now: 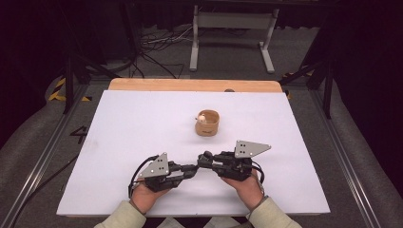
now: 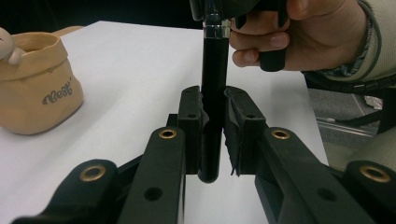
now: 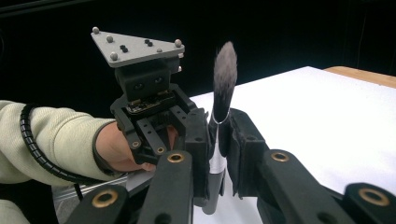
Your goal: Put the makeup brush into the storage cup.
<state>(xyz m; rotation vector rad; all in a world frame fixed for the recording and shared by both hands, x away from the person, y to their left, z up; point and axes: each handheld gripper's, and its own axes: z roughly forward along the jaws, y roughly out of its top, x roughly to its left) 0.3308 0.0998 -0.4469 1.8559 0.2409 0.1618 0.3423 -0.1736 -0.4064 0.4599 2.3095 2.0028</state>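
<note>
A makeup brush spans both grippers near the table's front edge. Its black handle (image 2: pixel 215 65) stands between the jaws of my left gripper (image 2: pixel 214 100), which is shut on it. Its silver ferrule sits in my right gripper (image 3: pixel 219 123), also shut, with the grey bristles (image 3: pixel 225 65) sticking out past the jaws. From above, the left gripper (image 1: pixel 190 170) and right gripper (image 1: pixel 207 159) meet tip to tip. A small tan pouch (image 1: pixel 207 123) stands upright mid-table beyond them, with a pale object poking from its top.
A white sheet (image 1: pixel 133 123) covers the table, with a wooden strip (image 1: pixel 190 85) along its far edge. The tan pouch (image 2: pixel 35 84) lies to the left in the left gripper view. A white stand (image 1: pixel 233 33) and cables lie on the floor behind.
</note>
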